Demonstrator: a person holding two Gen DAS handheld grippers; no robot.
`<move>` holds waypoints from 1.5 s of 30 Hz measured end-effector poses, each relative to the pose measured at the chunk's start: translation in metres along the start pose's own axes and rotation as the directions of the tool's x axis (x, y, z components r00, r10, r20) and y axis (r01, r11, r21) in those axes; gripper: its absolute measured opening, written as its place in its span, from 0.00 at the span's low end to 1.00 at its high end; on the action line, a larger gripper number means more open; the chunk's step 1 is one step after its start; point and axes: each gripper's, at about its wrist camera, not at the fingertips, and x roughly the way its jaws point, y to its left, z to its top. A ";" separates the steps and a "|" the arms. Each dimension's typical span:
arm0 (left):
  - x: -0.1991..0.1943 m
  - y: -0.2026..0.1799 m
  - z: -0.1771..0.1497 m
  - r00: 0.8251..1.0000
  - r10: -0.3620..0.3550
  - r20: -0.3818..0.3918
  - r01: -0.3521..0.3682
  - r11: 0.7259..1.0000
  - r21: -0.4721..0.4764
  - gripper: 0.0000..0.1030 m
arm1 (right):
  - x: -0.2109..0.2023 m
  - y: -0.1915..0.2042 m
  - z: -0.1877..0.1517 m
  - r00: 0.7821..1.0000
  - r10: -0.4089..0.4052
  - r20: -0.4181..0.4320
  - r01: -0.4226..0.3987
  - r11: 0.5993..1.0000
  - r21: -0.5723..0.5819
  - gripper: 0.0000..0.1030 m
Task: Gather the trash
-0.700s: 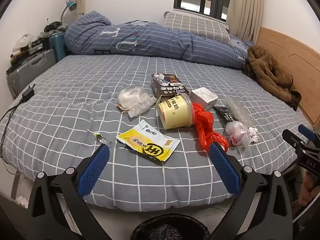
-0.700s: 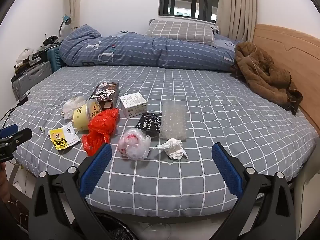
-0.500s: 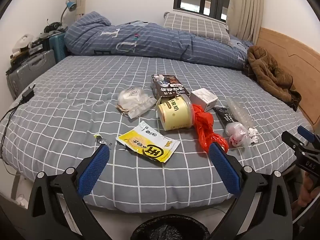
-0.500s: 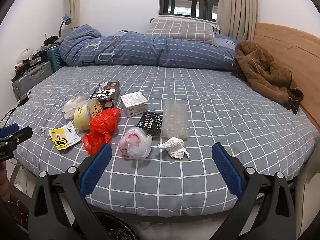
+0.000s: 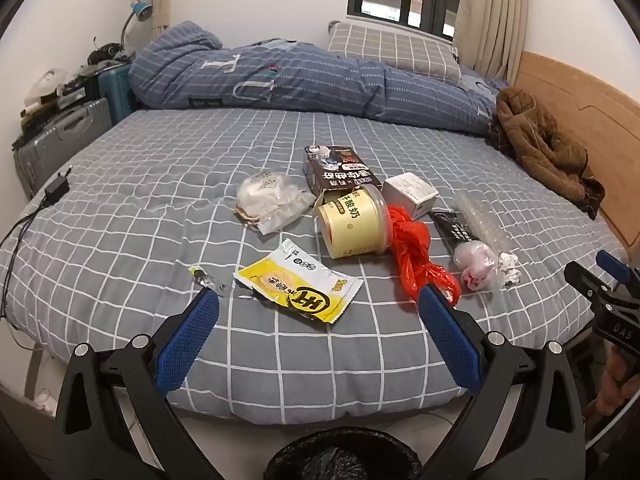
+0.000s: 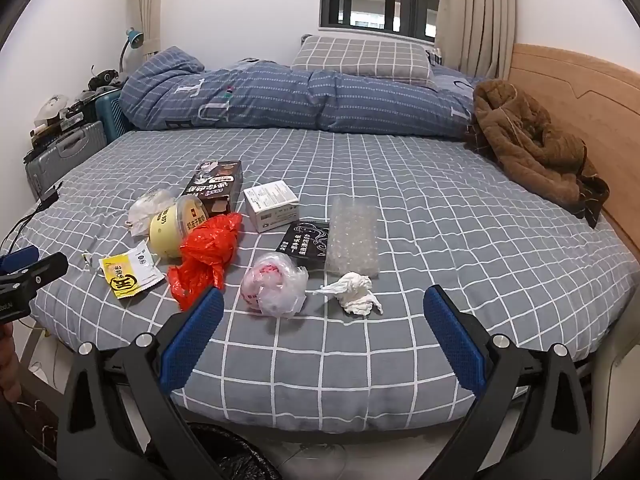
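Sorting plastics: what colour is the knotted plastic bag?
Red-orange plastic bag, clearest in the right wrist view.

Bed sheet (image 6: 440, 216): grey with white grid. Duvet (image 6: 280, 100): blue-grey, fine pale dashed stripes. Pillow (image 6: 360, 58): grey, white checks. Jacket (image 6: 532, 140): brown. Headboard (image 6: 580, 92): light wood. Snack packet (image 5: 296, 286): yellow and white, black round logo. Tub (image 5: 352, 222): pale yellow. Plastic bag (image 6: 212, 254): red-orange. Carton (image 5: 338, 168): dark brown. Small box (image 6: 272, 205): white. Sachet (image 6: 306, 240): black, white print. Tissue (image 6: 354, 292): white. Gripper pads (image 6: 190, 340): blue on black frames.
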 end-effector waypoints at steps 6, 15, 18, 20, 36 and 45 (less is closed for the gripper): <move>0.001 -0.002 -0.001 1.000 0.001 -0.006 -0.001 1.000 0.002 0.94 | 0.000 0.001 -0.001 1.000 -0.003 -0.001 0.003 1.000 0.000 0.93; 0.002 -0.003 -0.002 1.000 0.001 -0.009 -0.001 1.000 0.008 0.94 | 0.001 0.001 0.001 1.000 -0.001 -0.002 0.001 1.000 0.001 0.93; 0.002 -0.003 -0.001 1.000 0.001 -0.010 -0.001 1.000 0.007 0.94 | 0.001 0.001 0.001 1.000 -0.001 -0.002 0.001 1.000 0.000 0.93; 0.002 -0.003 -0.001 1.000 0.000 -0.010 0.000 1.000 0.006 0.94 | 0.001 0.000 0.001 1.000 -0.001 -0.004 0.001 1.000 0.001 0.93; 0.003 -0.010 0.000 1.000 -0.006 -0.017 0.006 1.000 0.006 0.94 | 0.002 0.000 0.000 1.000 -0.009 -0.007 0.009 1.000 0.008 0.93; 0.003 -0.010 0.000 1.000 -0.006 -0.017 0.006 1.000 0.007 0.94 | 0.002 -0.001 0.000 1.000 -0.008 -0.007 0.009 1.000 0.010 0.93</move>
